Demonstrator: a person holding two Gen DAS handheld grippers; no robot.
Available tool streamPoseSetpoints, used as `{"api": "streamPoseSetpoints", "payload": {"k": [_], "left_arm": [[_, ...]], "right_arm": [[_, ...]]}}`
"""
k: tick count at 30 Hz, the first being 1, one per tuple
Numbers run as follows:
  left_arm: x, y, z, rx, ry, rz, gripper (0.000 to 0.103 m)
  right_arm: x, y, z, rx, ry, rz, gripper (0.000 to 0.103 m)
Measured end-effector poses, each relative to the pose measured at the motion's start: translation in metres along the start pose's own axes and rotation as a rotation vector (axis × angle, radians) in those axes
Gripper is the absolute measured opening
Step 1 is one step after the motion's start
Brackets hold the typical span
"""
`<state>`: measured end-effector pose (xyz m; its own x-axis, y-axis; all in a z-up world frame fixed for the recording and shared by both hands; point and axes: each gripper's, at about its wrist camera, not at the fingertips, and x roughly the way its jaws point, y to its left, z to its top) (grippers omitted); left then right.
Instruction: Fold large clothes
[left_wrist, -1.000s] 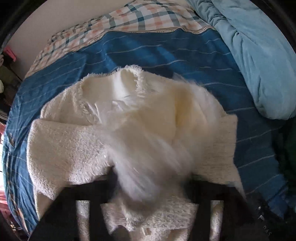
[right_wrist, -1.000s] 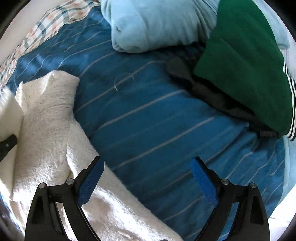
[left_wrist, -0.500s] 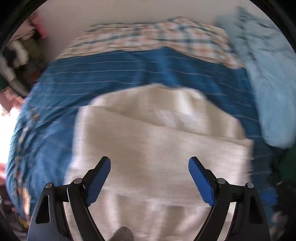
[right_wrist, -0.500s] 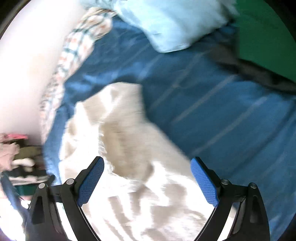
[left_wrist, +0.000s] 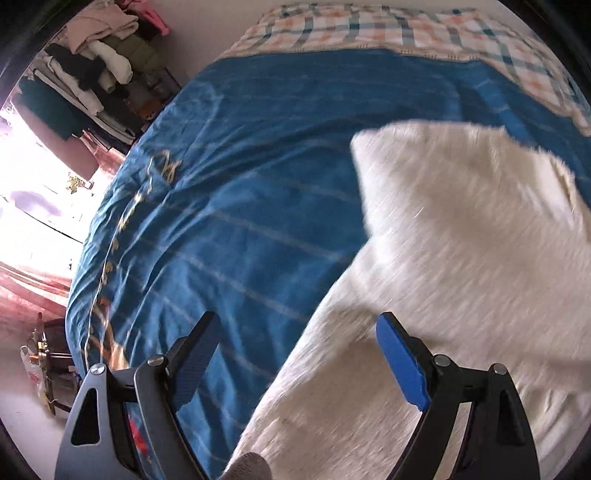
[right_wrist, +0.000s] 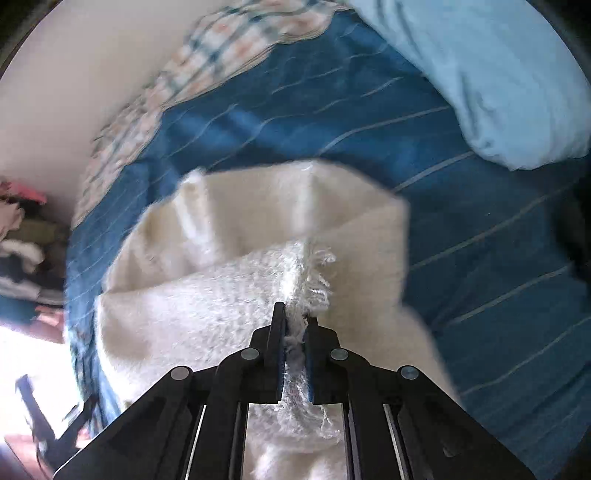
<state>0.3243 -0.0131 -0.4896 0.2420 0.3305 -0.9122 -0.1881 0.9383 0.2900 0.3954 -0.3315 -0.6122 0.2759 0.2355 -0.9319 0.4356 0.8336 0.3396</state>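
A: Status?
B: My right tongs (right_wrist: 294, 332) are clamped on the cream garment's (right_wrist: 229, 295) fringed edge — it's on the bed (right_wrist: 480, 258). Left tongs (left_wrist: 295, 354) gape wide, empty — the garment lies to their right, unpinched.

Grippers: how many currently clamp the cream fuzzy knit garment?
1. The right gripper is shut on the cream fuzzy knit garment's fringed edge; the left gripper stands open above it, holding nothing.
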Motion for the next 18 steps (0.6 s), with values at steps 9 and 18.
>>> {"api": "streamPoseSetpoints", "payload": {"k": [9, 18], "left_arm": [[-0.020, 0.005, 0.013, 0.027, -0.025, 0.060, 0.086], [0.009, -0.102, 0.120, 0.206, -0.209, 0.170, 0.091]], "right_arm": [[-0.074, 0.015, -0.011, 0.088, 0.026, 0.095, 0.052], [0.041, 0.111, 0.062, -0.098, 0.260, -0.014, 0.053]]}}
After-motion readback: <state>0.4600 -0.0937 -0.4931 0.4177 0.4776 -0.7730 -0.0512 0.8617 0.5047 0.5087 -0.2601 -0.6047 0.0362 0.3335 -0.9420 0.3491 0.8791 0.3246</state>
